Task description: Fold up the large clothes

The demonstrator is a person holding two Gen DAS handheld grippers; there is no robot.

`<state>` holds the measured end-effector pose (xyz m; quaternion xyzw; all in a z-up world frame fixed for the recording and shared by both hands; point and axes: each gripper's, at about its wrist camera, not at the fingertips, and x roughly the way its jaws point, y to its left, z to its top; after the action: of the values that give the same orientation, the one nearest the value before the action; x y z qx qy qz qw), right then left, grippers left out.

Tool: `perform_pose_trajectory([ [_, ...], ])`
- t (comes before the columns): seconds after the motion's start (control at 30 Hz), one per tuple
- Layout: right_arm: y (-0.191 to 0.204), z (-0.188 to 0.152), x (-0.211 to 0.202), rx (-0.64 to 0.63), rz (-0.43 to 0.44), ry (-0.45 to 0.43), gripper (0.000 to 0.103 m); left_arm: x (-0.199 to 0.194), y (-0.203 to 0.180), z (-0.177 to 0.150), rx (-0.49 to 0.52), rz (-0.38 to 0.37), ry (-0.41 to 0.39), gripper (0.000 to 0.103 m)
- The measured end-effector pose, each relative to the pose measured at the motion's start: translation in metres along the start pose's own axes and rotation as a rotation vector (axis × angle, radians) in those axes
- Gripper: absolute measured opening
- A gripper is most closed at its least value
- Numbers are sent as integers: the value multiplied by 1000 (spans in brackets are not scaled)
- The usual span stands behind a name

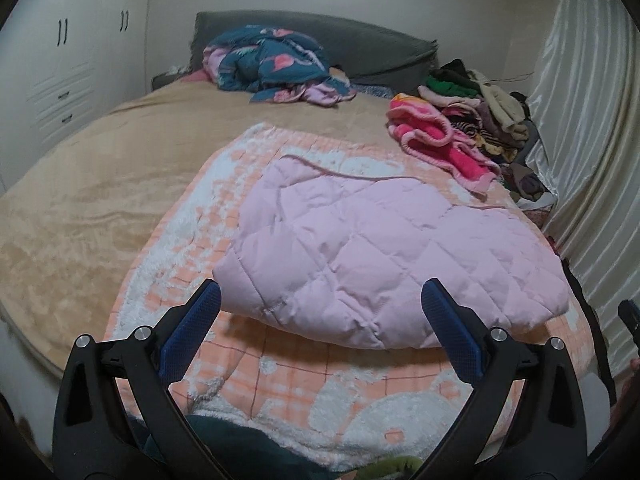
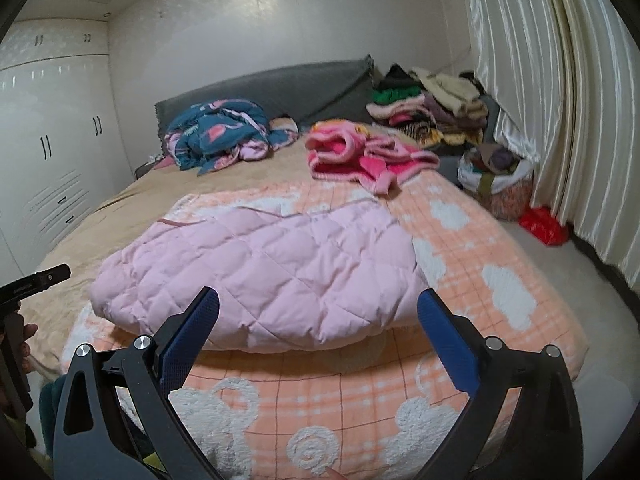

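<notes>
A pale pink quilted jacket (image 1: 360, 248) lies folded into a thick pad on an orange and white plaid blanket (image 1: 304, 384) at the near end of the bed. It also shows in the right wrist view (image 2: 272, 272), on the same blanket (image 2: 360, 396). My left gripper (image 1: 320, 296) is open and empty, hovering just in front of the jacket's near edge. My right gripper (image 2: 318, 302) is open and empty, also just in front of that edge. The left gripper's tip shows at the left edge of the right wrist view (image 2: 44, 276).
A pink fleece garment (image 1: 440, 136) lies behind the jacket, with a pile of folded clothes (image 1: 476, 108) at the back right. A teal patterned bundle (image 1: 272, 64) sits by the grey headboard (image 1: 360, 44). Curtains (image 2: 560, 100) hang right, a wardrobe (image 2: 52, 152) stands left.
</notes>
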<state>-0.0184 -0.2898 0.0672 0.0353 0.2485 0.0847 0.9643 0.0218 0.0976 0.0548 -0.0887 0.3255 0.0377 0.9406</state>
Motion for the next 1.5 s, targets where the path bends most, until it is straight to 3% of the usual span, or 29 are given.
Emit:
perform_pose_trajectory([
  [0.27,25,-11,-27,-46,29,-30,99,-26,-19,-13,45,-62,-36,94],
  [0.4,35,-19,-41,-49,22,-67,99,-32,-27,-26,63,-111,-24,94],
  [0.53,44,-30,-44,-69,31,-45,99,-34,-36,-41,85,-141,-8,94],
  [0.83,54,-50,-14,-58,53,87,99,-19,-41,-56,118,-95,49,94],
  [1.5,58,-46,-19,-67,64,67,99,-18,-45,-64,128,-113,78,94],
])
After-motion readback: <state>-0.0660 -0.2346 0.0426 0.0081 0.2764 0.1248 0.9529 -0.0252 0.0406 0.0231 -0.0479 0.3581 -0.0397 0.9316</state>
